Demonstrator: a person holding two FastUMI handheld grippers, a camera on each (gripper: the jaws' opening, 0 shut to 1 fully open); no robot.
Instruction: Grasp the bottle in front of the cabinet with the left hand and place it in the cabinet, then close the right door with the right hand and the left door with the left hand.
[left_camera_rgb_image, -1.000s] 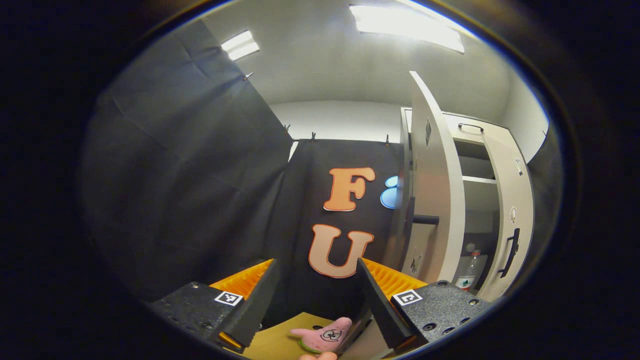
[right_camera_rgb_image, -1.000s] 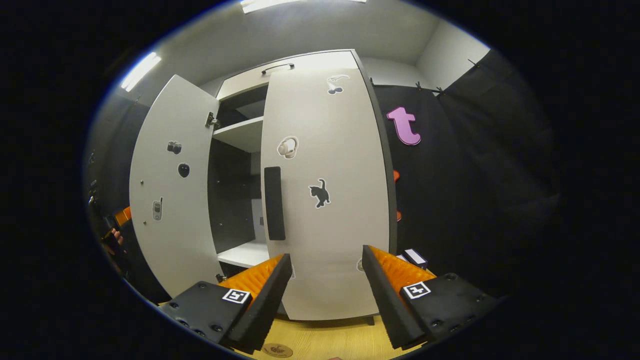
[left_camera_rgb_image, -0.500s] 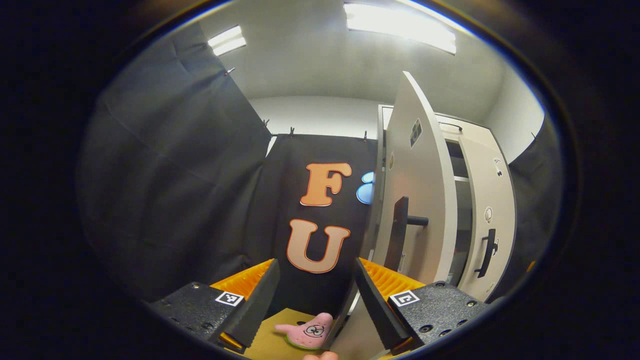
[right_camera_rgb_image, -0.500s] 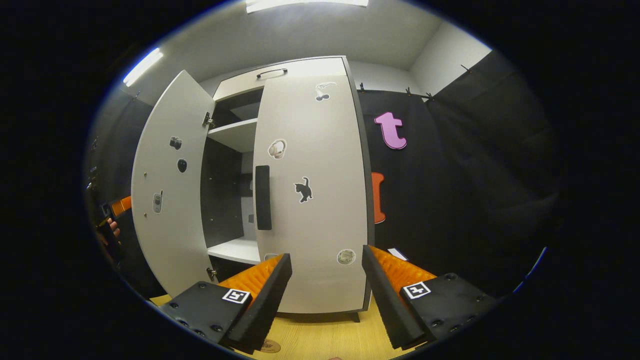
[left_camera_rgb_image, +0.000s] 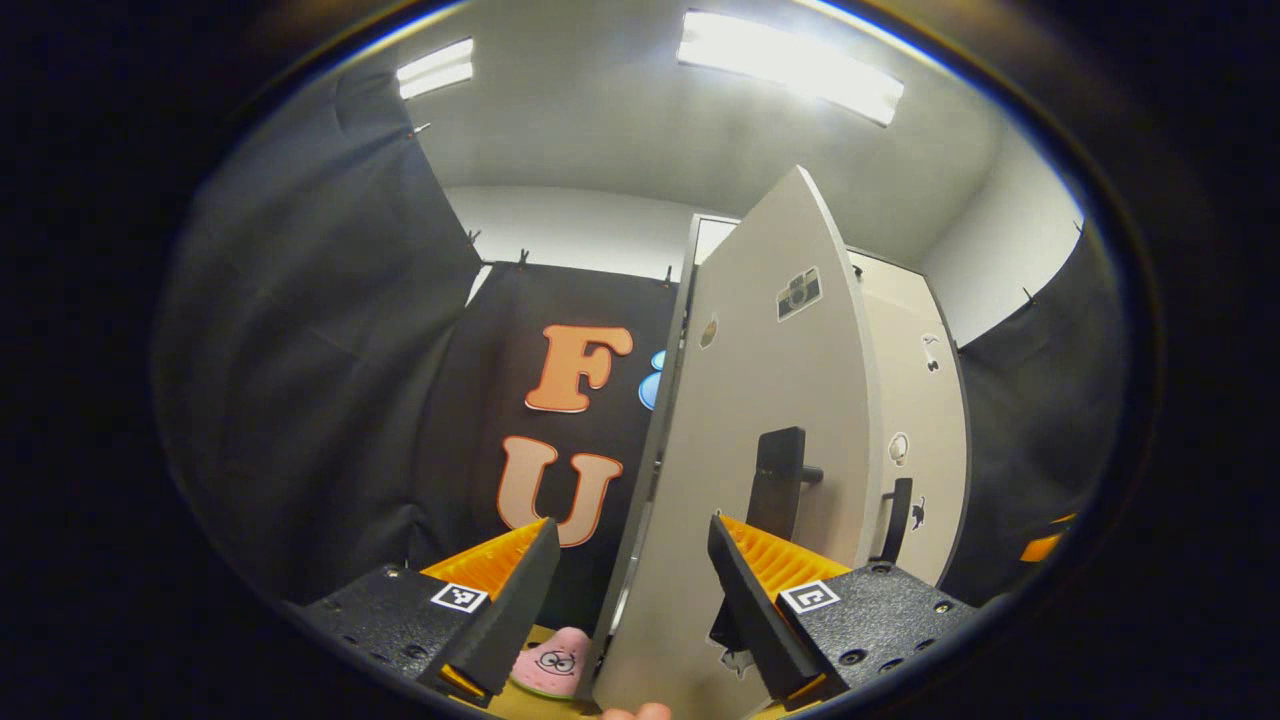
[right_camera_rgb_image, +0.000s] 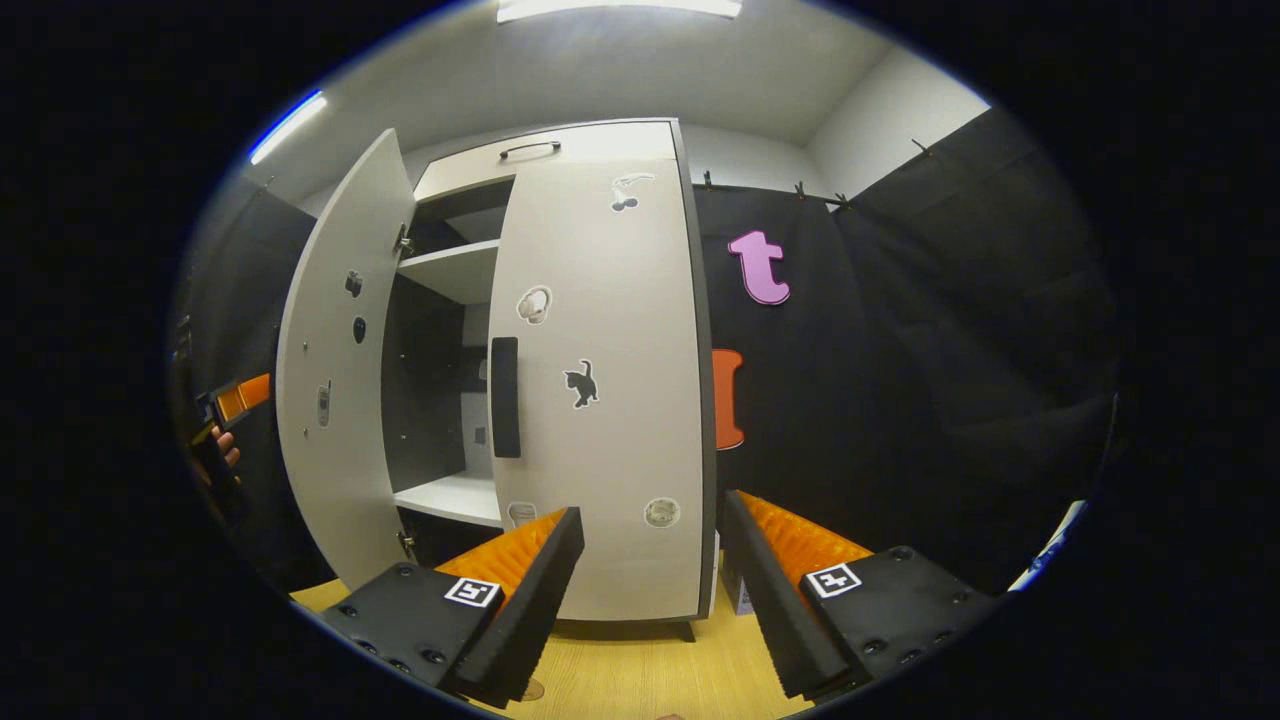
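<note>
Left gripper (left_camera_rgb_image: 625, 590), fingers spread and empty, faces the half-open left door (left_camera_rgb_image: 760, 440); right gripper (right_camera_rgb_image: 650, 590) spread, empty, before the shut right door (right_camera_rgb_image: 600, 380).

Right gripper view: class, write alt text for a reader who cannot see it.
A tall white cabinet stands with its right door shut and its left door swung open, showing shelves inside. The open right gripper hangs before it, over a wooden floor.

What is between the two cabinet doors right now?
In the right gripper view, a dark gap lies between the open left door and the shut right door. Through it show the cabinet's white shelves and dark inside.
</note>
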